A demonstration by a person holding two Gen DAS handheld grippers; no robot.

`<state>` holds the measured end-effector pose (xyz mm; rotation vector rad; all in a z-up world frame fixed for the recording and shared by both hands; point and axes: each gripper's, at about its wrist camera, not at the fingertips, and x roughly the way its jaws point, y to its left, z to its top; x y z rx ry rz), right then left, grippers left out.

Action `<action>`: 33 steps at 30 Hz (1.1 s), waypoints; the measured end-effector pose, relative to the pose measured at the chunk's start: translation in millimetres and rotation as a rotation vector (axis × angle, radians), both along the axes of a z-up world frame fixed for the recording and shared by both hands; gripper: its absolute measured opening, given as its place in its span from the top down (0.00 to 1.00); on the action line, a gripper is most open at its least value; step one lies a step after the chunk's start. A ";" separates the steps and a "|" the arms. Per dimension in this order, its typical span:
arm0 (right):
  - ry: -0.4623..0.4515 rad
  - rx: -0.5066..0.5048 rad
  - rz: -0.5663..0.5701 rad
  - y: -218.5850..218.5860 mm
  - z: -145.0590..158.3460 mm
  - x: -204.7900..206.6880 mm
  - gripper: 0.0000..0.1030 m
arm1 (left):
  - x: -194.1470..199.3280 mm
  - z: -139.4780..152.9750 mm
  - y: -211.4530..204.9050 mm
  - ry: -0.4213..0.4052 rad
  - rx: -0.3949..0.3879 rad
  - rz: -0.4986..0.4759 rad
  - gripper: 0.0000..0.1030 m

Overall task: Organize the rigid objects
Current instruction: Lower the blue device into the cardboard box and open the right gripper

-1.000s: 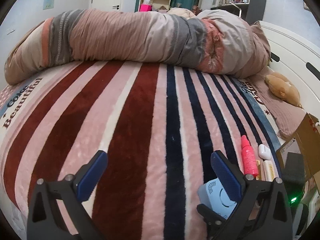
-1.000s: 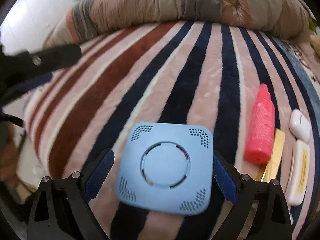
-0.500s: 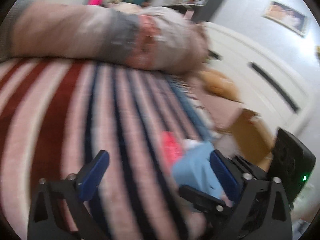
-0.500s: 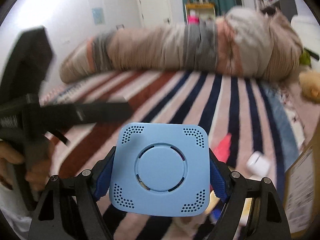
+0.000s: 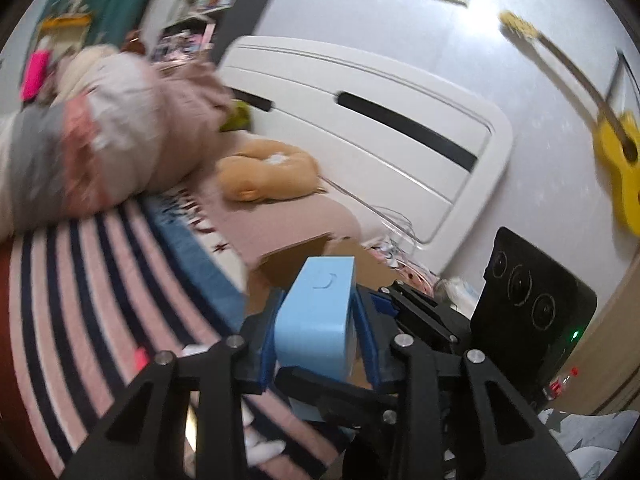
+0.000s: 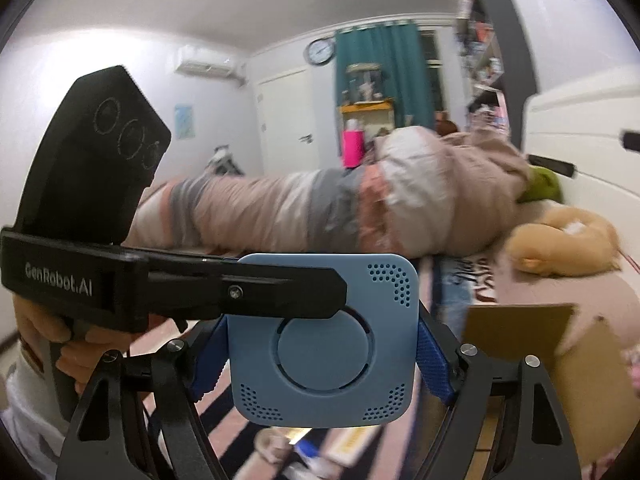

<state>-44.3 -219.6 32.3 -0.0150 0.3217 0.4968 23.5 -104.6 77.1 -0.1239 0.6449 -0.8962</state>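
Cardboard box [image 5: 288,264] is what the coming move likely turns on: it sits open on the bed just beyond and below the blue device [image 6: 324,340], which hangs in the air above the striped blanket [image 5: 80,280] and close to the box's near flap. Both tools meet on the device. The right gripper [image 6: 320,344] clamps it across its width, the blue pads pressed to the two side edges. The left gripper [image 5: 318,334] comes in crosswise, its jaws closing on the device's thin thickness, pads against the front and back faces, so the grip looks like a handover in progress; which one carries the weight is unclear. The device is a flat rounded square of pale blue plastic with a round ring in the middle of its face and dotted vents in each corner, and it stands on edge, its face turned to the right wrist camera. Small items below on the blanket are too blurred to name.
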 end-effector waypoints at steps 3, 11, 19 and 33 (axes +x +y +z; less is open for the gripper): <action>0.013 0.044 -0.060 -42.5 8.2 -1.3 0.25 | 9.8 7.9 -54.5 -0.005 0.053 -0.070 0.70; 0.263 0.051 -0.169 -126.1 -16.6 28.2 0.25 | 42.8 -41.0 -142.5 0.124 0.192 -0.211 0.69; 0.368 -0.090 -0.194 -123.0 -43.9 52.8 0.23 | 47.7 -61.7 -156.9 0.120 0.330 -0.180 0.48; 0.224 -0.099 -0.239 -106.8 -20.5 17.6 0.07 | 33.2 -21.1 -74.4 0.030 0.266 0.066 0.33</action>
